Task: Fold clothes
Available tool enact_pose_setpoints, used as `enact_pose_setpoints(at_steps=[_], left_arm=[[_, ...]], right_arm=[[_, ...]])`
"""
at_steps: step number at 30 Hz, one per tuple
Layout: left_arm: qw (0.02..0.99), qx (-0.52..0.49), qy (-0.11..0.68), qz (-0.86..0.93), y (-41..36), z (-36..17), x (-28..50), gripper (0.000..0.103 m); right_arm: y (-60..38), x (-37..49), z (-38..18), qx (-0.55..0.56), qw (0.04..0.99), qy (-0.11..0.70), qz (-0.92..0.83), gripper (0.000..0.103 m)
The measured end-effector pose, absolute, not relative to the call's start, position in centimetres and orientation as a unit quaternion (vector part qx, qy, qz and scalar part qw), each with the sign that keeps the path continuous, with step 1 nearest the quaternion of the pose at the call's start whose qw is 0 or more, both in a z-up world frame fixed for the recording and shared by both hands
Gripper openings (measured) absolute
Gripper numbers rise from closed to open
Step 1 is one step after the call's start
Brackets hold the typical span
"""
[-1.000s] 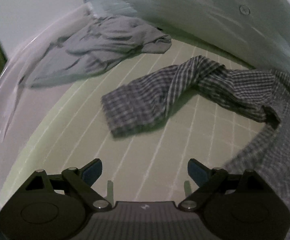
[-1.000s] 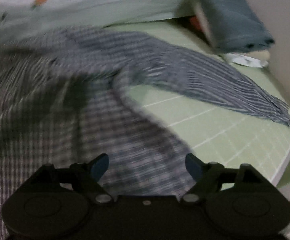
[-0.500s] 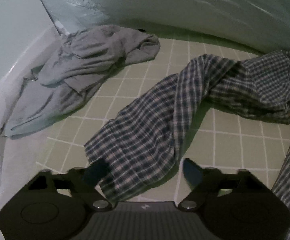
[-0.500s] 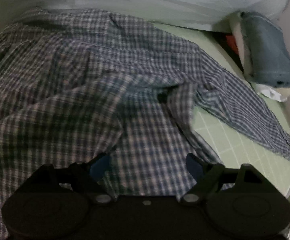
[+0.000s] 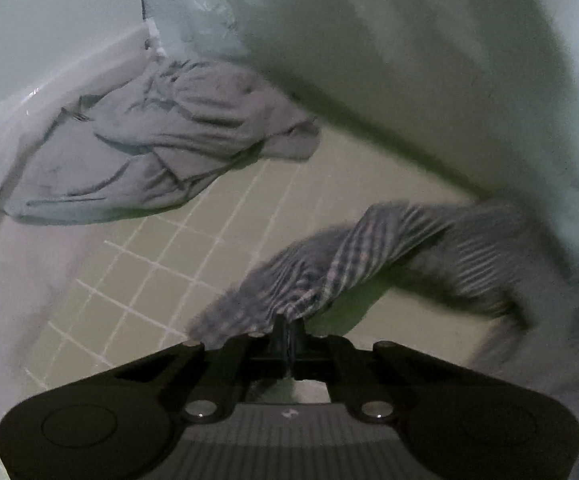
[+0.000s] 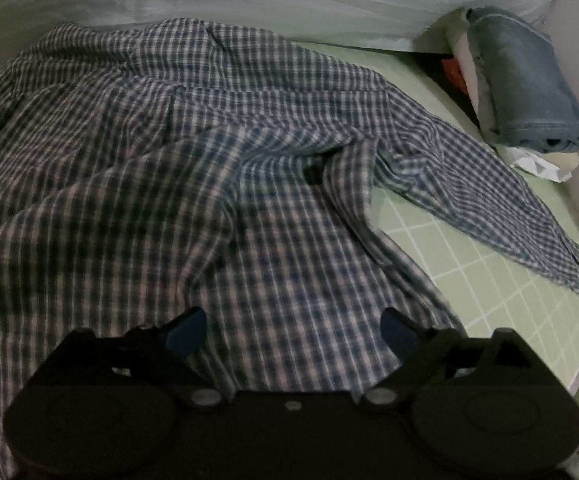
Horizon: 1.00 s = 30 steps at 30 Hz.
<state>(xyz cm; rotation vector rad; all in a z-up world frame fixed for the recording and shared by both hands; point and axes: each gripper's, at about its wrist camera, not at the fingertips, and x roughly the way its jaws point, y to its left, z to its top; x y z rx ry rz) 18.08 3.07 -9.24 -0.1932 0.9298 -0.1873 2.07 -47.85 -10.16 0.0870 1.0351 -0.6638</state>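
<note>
Left gripper (image 5: 288, 326) clamped on plaid shirt (image 6: 193, 184) sleeve cuff; right gripper (image 6: 293, 330) opening wide above shirt, nothing gripped.

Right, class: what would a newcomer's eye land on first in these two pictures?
The big blue-and-white checked cotton shirt sprawled across the pale green gridded mat. Next, the left gripper, jaws shut on the shirt's sleeve end. Then the crumpled grey garment at the mat's far left.
</note>
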Motion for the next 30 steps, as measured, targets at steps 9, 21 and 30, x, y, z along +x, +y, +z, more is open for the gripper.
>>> enact_pose_setpoints(at_steps=[9, 21, 30], left_arm=[[0.891, -0.207, 0.403, -0.026, 9.6, -6.5, 22.0, 0.001], [0.89, -0.128, 0.428, 0.089, 9.5, -11.0, 28.4, 0.088], [0.866, -0.159, 0.464, 0.095, 10.4, -15.1, 26.7, 0.087]], right_arm=[[-47.9, 2.0, -10.2, 0.041, 0.817, 0.487, -0.307, 0.095], [-47.7, 3.3, -10.3, 0.028, 0.81, 0.497, -0.31, 0.099], [-48.1, 3.2, -10.3, 0.043, 0.806, 0.496, -0.32, 0.102]])
